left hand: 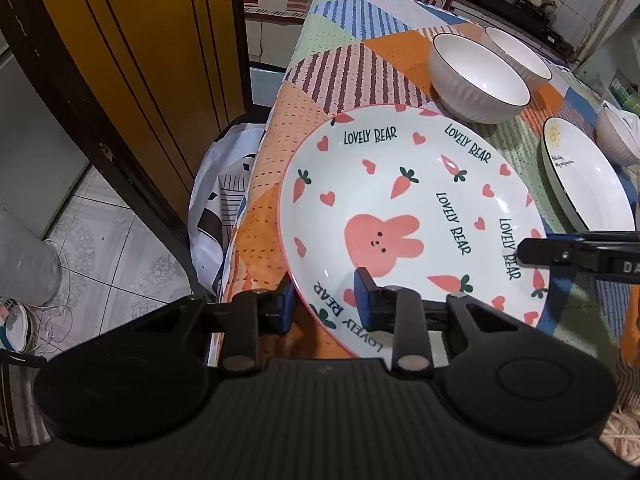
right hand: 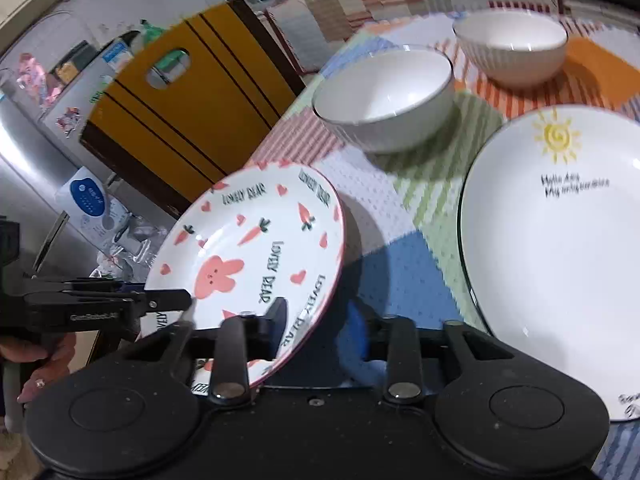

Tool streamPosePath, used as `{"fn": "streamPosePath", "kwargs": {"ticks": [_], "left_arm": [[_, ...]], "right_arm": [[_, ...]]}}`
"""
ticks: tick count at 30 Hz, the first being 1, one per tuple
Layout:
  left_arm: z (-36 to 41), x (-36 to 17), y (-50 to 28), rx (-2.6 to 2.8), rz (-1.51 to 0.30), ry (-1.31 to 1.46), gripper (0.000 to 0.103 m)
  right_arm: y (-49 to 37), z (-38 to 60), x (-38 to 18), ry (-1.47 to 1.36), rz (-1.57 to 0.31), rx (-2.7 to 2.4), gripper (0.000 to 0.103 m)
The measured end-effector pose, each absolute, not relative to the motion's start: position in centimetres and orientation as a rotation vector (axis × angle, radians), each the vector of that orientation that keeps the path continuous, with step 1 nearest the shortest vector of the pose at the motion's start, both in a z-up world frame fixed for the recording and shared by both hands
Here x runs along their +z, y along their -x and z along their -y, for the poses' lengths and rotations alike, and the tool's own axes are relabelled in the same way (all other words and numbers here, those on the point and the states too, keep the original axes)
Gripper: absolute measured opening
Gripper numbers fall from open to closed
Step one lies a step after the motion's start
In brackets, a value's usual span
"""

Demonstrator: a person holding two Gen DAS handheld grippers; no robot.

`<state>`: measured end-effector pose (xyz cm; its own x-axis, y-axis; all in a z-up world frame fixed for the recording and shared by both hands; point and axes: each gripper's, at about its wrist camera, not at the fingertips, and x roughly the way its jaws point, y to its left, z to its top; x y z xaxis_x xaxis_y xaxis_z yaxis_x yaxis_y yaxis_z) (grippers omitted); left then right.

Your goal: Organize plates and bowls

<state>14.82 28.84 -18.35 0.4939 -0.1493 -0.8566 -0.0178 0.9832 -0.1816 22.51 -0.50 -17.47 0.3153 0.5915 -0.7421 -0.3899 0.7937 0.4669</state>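
The rabbit plate [left hand: 400,216], white with a pink rim, carrots, hearts and the words "LOVELY BEAR", sat at the near corner of the table, over the patchwork tablecloth [left hand: 344,64]; in the right wrist view its far side looked tilted up off the cloth. The left gripper [left hand: 328,300] was clamped on the plate's near rim, one blue-padded finger under the edge and the other on the inner face. The right gripper [right hand: 316,320] gripped the opposite rim in the same way, one finger lying on the plate's face and the other beneath it, so the plate was held from both sides. A hand [right hand: 40,360] holding the left gripper showed at the left edge of the right wrist view. Just beyond the plate stood a white ribbed bowl [left hand: 480,80], with a second white bowl [left hand: 520,52] behind it. To the right lay a sun plate [left hand: 588,184], white with a dark rim, with another bowl [left hand: 618,140] beside it. A yellow cabinet [left hand: 140,60] stood left of the table.
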Motion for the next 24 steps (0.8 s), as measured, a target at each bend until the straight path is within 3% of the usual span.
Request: {"fn": "streamPosePath", "kwargs": {"ticks": [2, 24], "left_arm": [[-28.9, -18.3, -14.7, -0.080, -1.053, 0.180, 0.026], [-28.5, -18.0, -12.5, -0.029, -1.033, 0.250, 0.026]], "right_arm": [[-22.5, 0.4, -17.6, -0.216, -1.074, 0.662, 0.017], [-22.2, -0.3, -16.8, -0.158, -1.093, 0.705, 0.017]]}}
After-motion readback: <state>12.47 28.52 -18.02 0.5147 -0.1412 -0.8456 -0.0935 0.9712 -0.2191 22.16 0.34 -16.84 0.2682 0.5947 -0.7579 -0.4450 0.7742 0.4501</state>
